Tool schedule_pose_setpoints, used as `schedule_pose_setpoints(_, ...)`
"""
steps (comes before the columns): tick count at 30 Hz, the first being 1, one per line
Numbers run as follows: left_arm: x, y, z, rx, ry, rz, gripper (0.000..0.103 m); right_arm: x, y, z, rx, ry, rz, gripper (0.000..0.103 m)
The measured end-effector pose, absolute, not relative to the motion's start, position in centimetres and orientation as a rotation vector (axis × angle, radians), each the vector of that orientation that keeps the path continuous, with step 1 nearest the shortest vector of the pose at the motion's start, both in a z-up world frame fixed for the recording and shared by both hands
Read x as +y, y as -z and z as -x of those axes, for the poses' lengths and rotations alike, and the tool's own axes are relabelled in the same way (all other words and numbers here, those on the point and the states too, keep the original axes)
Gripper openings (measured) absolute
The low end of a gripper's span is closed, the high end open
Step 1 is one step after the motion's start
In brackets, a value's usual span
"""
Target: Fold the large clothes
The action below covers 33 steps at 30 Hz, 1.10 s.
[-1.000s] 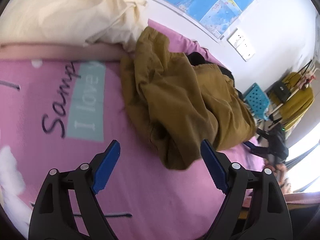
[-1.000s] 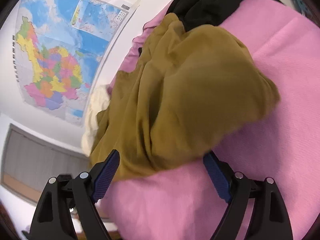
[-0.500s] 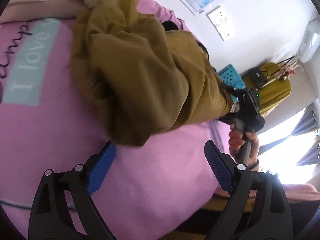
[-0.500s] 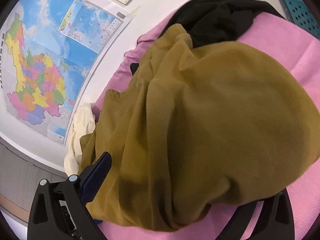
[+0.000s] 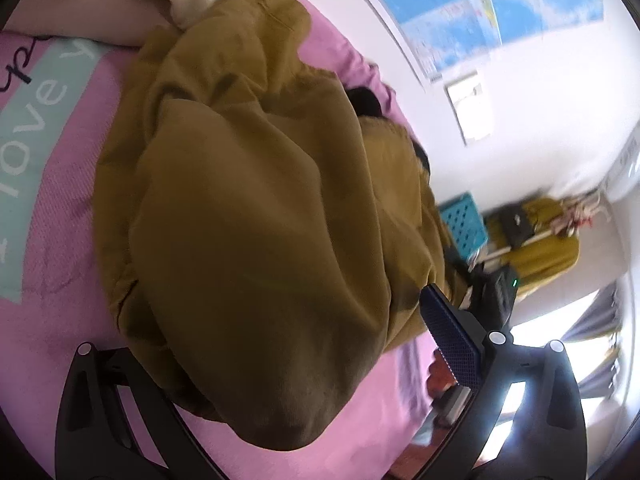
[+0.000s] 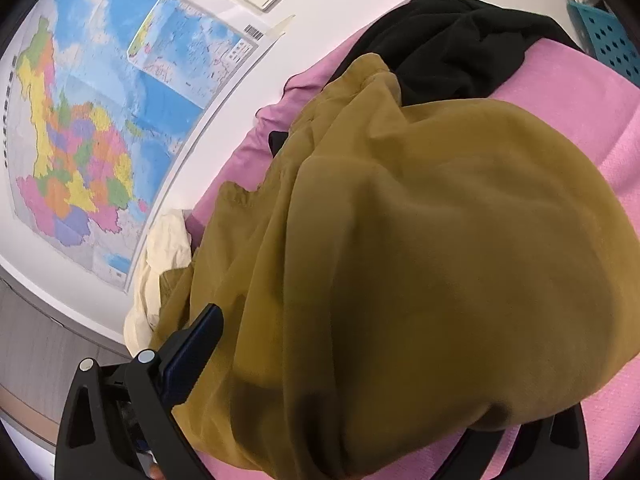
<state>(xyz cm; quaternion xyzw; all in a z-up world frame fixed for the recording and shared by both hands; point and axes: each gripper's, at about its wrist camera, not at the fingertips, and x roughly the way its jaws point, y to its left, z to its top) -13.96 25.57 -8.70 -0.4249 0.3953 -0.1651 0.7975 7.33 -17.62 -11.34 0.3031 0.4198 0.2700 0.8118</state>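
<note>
**You're lined up for the grab, nothing's folded yet**

So you're right at the reach-in step. The mustard garment (image 5: pixel 256 240) is a crumpled heap on the pink bedspread (image 5: pixel 60 320), near the wall side of the bed, with a black garment (image 6: pixel 452 48) partly under its far end and a cream one (image 6: pixel 160 248) just beside it.

Your left gripper (image 5: pixel 280 380) has its jaws spread about as wide as they go; they've just been opening, and the near lobe of the heap sits between them, hiding one finger. No pinch that I can see. The right gripper (image 6: pixel 360 400) is wide too, jaws just been opening and now settled, with cloth bulging between them but not clamped.

Next move, I'd say: you need an actual edge or corner, not a fistful of bulk. Close on a hem with each hand, then lift and spread the thing flat before any fold. Grabbing the fat middle will probably just drag the lump around.

Writing: the teal panel (image 5: pixel 36 128) on the bedspread reads "love", plus a black script scrawl cut off at the frame edge. The wall map (image 6: pixel 92 128) has labels, too small to read.
</note>
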Motion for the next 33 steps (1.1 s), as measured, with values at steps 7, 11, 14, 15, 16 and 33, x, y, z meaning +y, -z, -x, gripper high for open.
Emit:
schedule_pose_setpoints(7,26.6,9.4,14.2,0.846,0.333,1.005,0.051,-19.1,10.3,-6.8,0.873,-0.632,-0.615,0.031)
schedule_pose_setpoints(11,26.4,7.4,14.9,0.808,0.343,0.931,0.044,-19.6,8.7,-6.0,0.822,-0.709,-0.628,0.028)
schedule_pose_setpoints(14,26.8,7.9,14.3,0.834,0.345,0.953,0.049,-19.6,9.4,-6.9,0.874,-0.730,-0.678,0.049)
schedule_pose_setpoints(15,26.9,8.3,14.1,0.844,0.353,0.959,0.051,-19.5,9.7,-7.0,0.889,-0.730,-0.680,0.057)
schedule_pose_setpoints(16,26.9,8.8,13.9,0.858,0.357,0.968,0.056,-19.2,9.9,-7.1,0.905,-0.728,-0.680,0.061)
schedule_pose_setpoints(33,25.8,4.0,13.9,0.783,0.433,0.861,0.042,-18.7,5.2,-5.6,0.785,-0.806,-0.620,0.020)
